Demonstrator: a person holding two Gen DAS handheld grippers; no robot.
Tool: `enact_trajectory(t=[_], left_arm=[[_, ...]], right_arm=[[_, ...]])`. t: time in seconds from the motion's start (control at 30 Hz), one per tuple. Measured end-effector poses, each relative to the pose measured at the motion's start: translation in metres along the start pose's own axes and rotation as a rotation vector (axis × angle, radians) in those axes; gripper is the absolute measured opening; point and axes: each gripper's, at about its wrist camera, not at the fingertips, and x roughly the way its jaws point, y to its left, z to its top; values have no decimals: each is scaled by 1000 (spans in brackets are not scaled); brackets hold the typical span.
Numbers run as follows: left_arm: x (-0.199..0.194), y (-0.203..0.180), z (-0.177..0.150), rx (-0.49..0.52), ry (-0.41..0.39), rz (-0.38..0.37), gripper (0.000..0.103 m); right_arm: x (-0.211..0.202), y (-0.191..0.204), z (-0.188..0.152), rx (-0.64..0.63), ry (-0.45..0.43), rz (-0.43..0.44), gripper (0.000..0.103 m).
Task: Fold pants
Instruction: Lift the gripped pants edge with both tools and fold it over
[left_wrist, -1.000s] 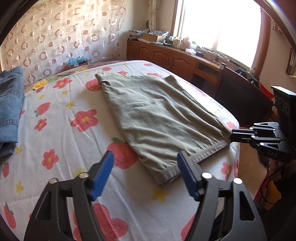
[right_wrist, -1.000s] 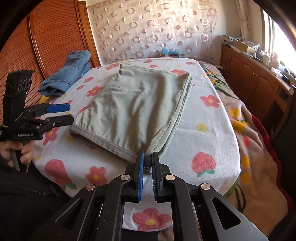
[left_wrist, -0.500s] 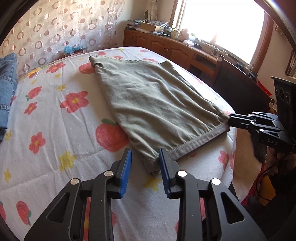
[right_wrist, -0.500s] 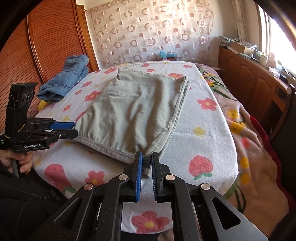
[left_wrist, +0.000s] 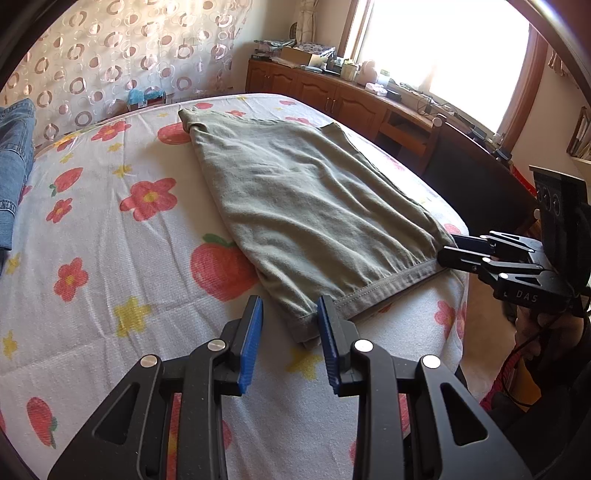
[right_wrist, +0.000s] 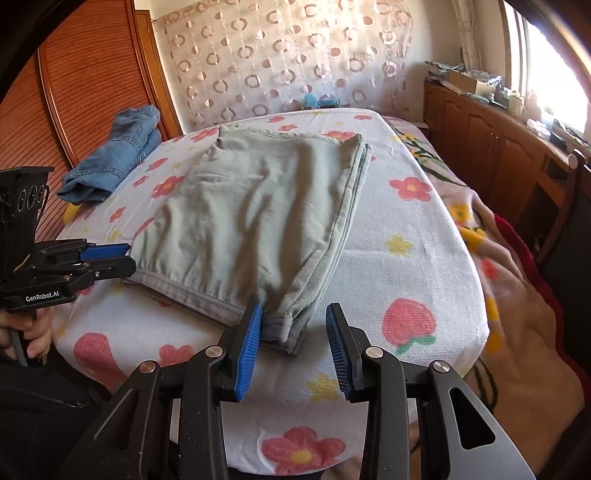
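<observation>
Blue jeans (left_wrist: 14, 173) run off the picture's left edge.

Olive pants (left_wrist: 310, 206), folded flat, on bed

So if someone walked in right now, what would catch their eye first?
Probably the grey-green pants, folded flat mid-bed on the flower-and-strawberry sheet. Next, the right gripper and left gripper, each open around a near hem corner. Crumpled blue jeans lie at the bed's far left.
</observation>
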Motion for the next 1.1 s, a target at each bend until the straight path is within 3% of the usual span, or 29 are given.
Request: enact_trajectory(t=[0.2, 0.33, 0.73, 0.87, 0.9, 0.93, 0.97, 1.0, 1.1], left_arm=[[0, 0, 0, 0, 0, 0, 32], [0, 2, 1, -8, 2, -8, 32], [2, -2, 0, -14, 2, -31, 33], [4, -8, 1, 30, 16, -15, 34], [4, -7, 1, 36, 20, -21, 33], [4, -8, 1, 39, 24, -31, 23], [4, -8, 1, 40, 26, -38, 22], [2, -8, 2, 44, 16, -33, 14], [-7, -8, 5, 52, -15, -41, 10]], right_arm=[[0, 0, -1, -10, 5, 21, 37], [0, 1, -2, -16, 8, 56, 18], [-1, 3, -5, -40, -6, 59, 17], [-2, 3, -5, -34, -7, 65, 17], [-2, 4, -5, -33, -4, 67, 14], [-3, 4, -5, -32, -1, 75, 12], [-5, 4, -3, -30, -8, 80, 12], [-7, 5, -2, -25, -23, 85, 11], [-10, 5, 4, -20, -45, 103, 10]])
